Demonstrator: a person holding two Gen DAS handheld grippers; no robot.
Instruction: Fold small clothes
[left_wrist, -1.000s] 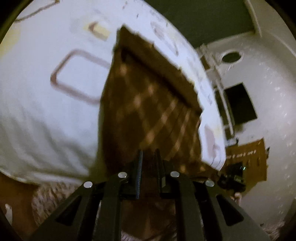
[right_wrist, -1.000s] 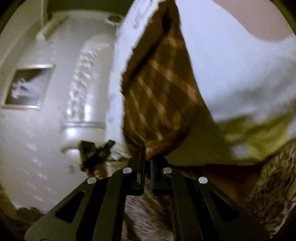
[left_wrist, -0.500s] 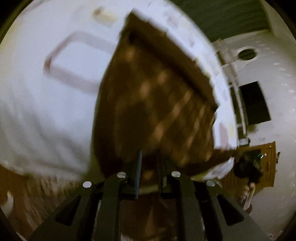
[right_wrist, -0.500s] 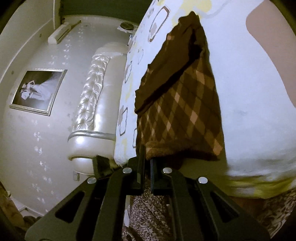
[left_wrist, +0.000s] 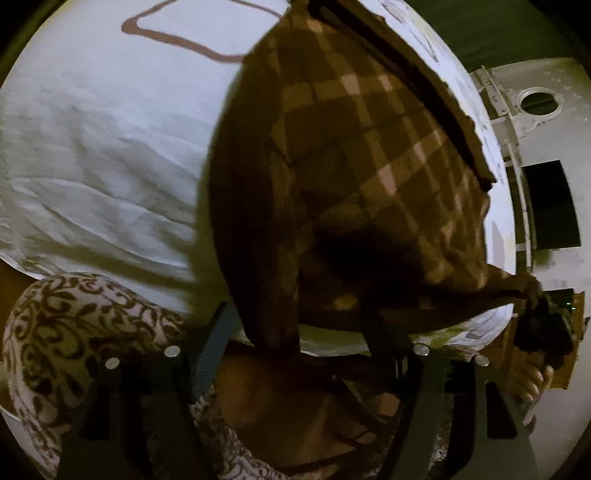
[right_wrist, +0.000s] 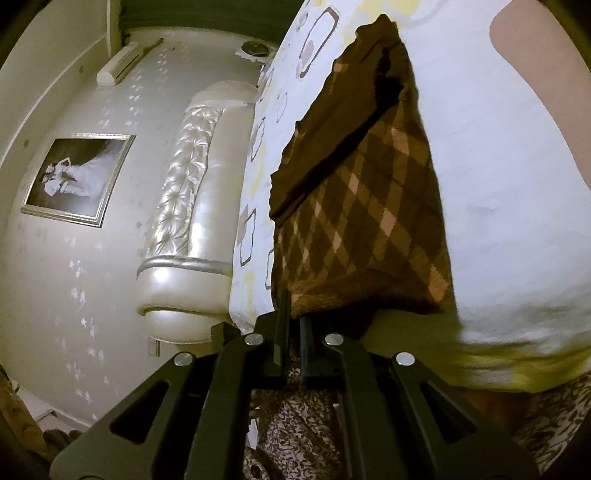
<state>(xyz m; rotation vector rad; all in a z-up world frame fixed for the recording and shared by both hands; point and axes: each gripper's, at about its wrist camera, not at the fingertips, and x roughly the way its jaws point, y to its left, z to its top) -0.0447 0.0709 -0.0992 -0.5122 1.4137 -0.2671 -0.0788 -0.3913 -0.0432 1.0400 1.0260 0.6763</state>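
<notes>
One brown knit garment with a tan diamond check (right_wrist: 369, 218) lies on the white bedsheet printed with brown rounded rectangles (right_wrist: 498, 184), its near hem at the bed edge. Your right gripper (right_wrist: 293, 325) has its jaws pressed together, pinching that hem's corner. Your left gripper (left_wrist: 299, 332) has its jaws opening, spread wide; the garment's other near corner hangs between the two fingers, pads not pressing it. One framed black-and-white picture (right_wrist: 77, 179) on the wall, one silver tufted headboard (right_wrist: 184, 206).
</notes>
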